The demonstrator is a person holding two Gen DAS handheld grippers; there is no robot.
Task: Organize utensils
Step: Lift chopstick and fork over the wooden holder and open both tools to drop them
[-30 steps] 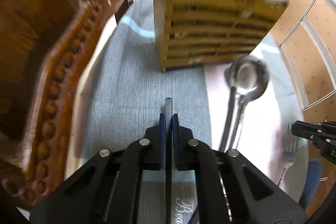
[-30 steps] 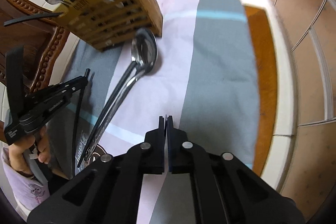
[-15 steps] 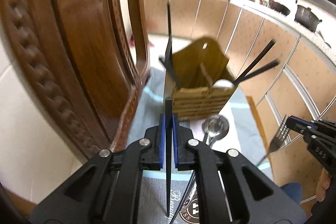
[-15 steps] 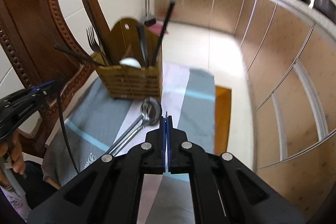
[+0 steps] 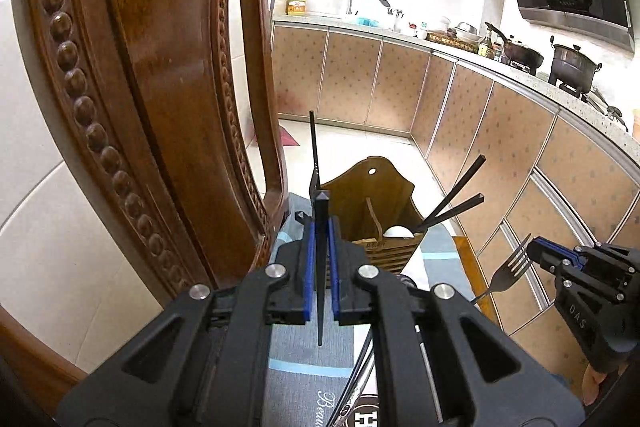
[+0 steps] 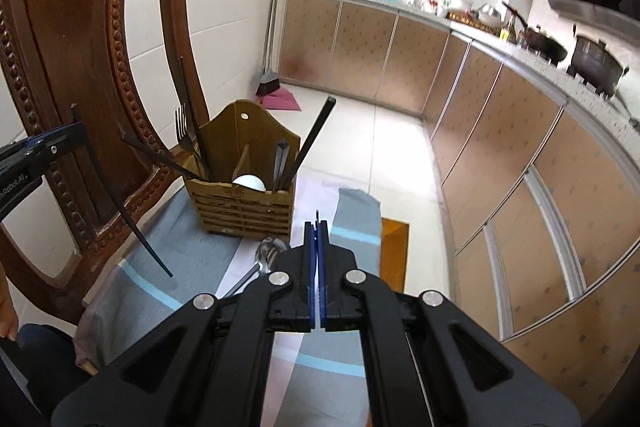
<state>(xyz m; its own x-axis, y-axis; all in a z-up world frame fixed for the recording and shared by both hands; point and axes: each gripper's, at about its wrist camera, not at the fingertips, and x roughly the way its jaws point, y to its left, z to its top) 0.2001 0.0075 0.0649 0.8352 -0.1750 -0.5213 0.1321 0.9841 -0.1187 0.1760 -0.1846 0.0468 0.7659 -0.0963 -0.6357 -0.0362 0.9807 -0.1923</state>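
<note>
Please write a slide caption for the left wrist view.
Left tongs grip a black chopstick before the wooden holder; right tongs hold a fork.

A surface (image 6: 394, 239) of orange-brown wood carries a grey, pink and blue-striped cloth (image 6: 188, 259). On the cloth stand a slatted wooden utensil holder (image 6: 242, 205) and, just in front of it, a metal ladle (image 6: 266, 255).

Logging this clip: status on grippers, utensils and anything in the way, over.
Left gripper shut on black chopstick. Right gripper shut on fork. Wooden holder ahead on cloth. Chair back close at left.
</note>
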